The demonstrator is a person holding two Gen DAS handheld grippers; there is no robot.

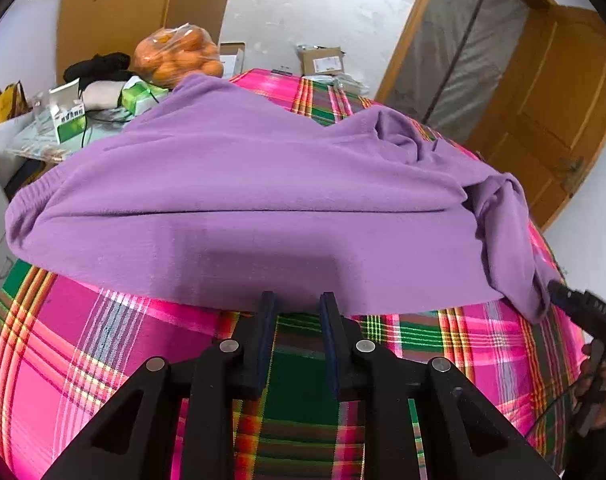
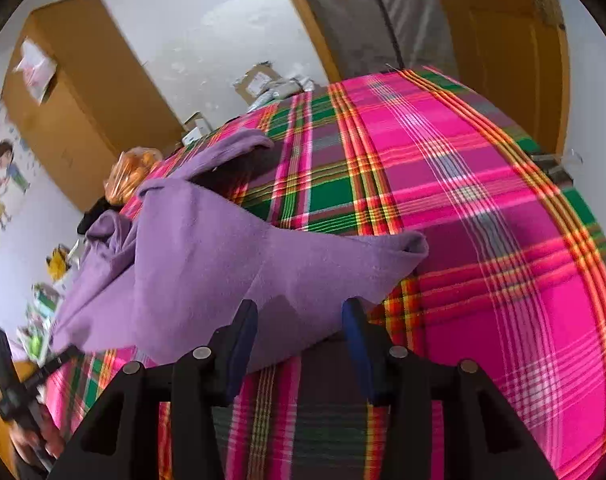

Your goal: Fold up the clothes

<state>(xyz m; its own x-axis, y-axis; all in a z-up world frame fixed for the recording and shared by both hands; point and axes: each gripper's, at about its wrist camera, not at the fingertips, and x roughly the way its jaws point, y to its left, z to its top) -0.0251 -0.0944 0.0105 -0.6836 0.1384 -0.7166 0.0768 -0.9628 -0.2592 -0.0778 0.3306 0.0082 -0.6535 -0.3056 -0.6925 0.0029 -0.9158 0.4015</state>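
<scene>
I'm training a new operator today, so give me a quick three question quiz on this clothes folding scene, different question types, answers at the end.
1. True or false: the left gripper is clamped on the purple sweater.
2. Multiple choice: the sweater lies on (A) bare wood, (B) a pink and green plaid cloth, (C) a white sheet.
3. Fill in: beyond the sweater's far edge sits a clear bag of ____.

Key: 1 false, its fingers stand apart just short of the hem. 2 B. 3 oranges.
</scene>
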